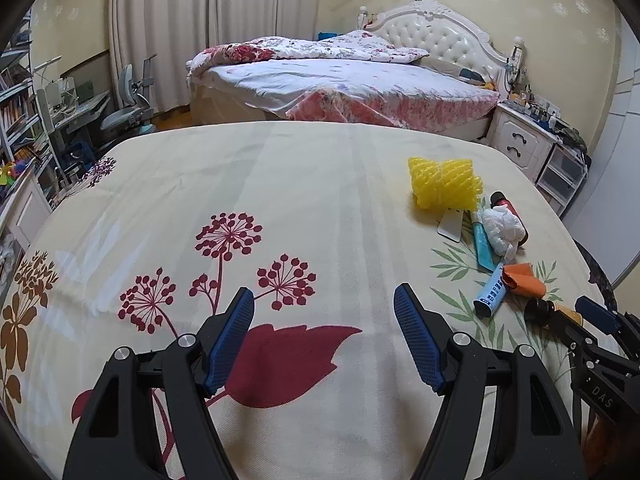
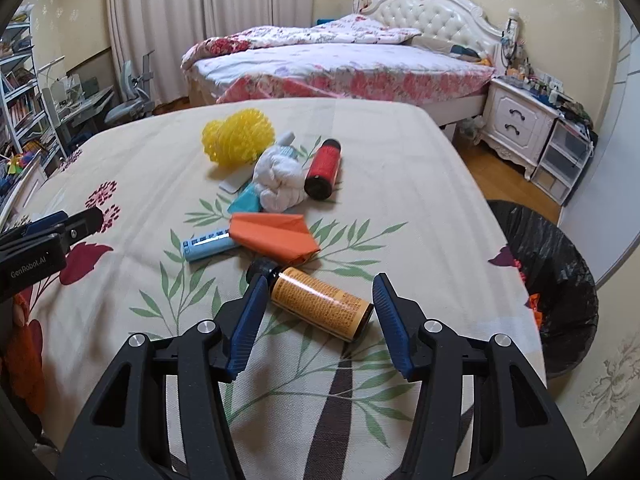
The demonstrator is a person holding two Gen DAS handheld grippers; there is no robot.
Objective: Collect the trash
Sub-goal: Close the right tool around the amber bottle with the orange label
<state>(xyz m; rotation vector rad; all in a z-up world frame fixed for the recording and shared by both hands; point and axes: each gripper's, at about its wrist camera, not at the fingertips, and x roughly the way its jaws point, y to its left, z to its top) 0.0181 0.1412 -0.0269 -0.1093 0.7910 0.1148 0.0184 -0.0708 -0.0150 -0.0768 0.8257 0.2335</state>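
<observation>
"GenRobot.AI" stands on the left hand-held gripper (image 2: 86,222); "DAS" on the right hand-held gripper (image 1: 576,312).

A bed (image 1: 340,84), nightstand (image 2: 516,128) and desk chair (image 1: 128,108).

Across my view a bed (image 2: 340,68) with a white tufted headboard (image 2: 436,20) sits upper centre, pale curtains (image 2: 160,28) upper left, a white nightstand (image 2: 516,120) right, wooden floor (image 2: 500,176) beneath.
</observation>
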